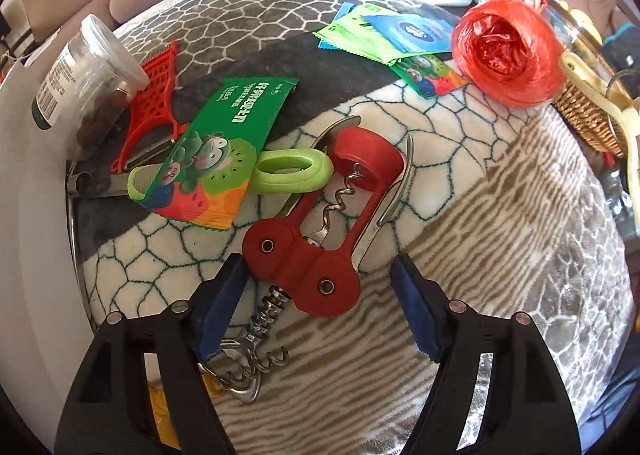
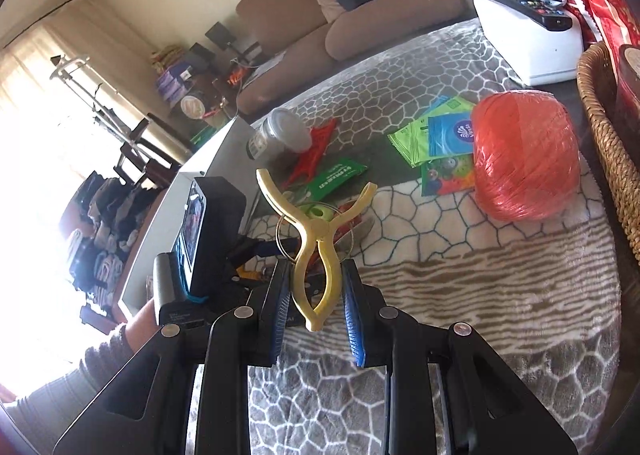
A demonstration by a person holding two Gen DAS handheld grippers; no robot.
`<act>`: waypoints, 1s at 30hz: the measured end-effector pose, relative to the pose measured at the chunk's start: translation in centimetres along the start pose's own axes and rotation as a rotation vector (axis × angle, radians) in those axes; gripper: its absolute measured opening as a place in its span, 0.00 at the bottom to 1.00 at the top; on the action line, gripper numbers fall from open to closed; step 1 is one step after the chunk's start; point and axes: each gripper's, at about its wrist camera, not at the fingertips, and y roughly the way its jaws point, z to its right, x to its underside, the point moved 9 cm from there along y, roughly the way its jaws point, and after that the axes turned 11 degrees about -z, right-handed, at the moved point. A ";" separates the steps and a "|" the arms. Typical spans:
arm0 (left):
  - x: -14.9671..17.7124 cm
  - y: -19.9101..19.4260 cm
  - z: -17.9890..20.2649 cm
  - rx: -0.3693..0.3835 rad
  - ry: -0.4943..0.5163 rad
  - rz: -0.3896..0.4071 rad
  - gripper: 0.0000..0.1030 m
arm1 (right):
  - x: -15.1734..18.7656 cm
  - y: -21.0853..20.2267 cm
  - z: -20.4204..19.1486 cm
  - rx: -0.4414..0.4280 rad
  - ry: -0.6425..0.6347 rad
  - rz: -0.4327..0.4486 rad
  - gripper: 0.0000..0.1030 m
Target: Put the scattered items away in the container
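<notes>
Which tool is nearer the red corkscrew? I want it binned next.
Left. The left tool is open with its fingers either side of the red corkscrew; the right tool holds a yellow clip farther off.

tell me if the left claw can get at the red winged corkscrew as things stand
Probably yes. The left claw is open, with the red winged corkscrew lying flat on the patterned blanket, its hinge end between the fingers. Only a green plastic ring touches its far end, off the claw's path.
</notes>
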 end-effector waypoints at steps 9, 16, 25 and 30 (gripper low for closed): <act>0.7 -1.5 0.1 -0.006 -0.051 0.068 0.41 | 0.3 0.9 -0.4 0.015 -0.023 -0.020 0.25; 2.5 -4.9 0.8 0.133 -0.140 0.105 0.22 | 0.2 0.4 0.2 0.018 -0.004 -0.006 0.25; 4.7 -11.2 2.1 0.318 -0.228 0.239 0.75 | 0.5 1.2 -1.7 0.011 -0.063 -0.018 0.25; 3.5 -13.4 1.4 0.506 -0.306 0.268 0.75 | 1.2 1.9 -4.2 0.026 -0.162 -0.022 0.25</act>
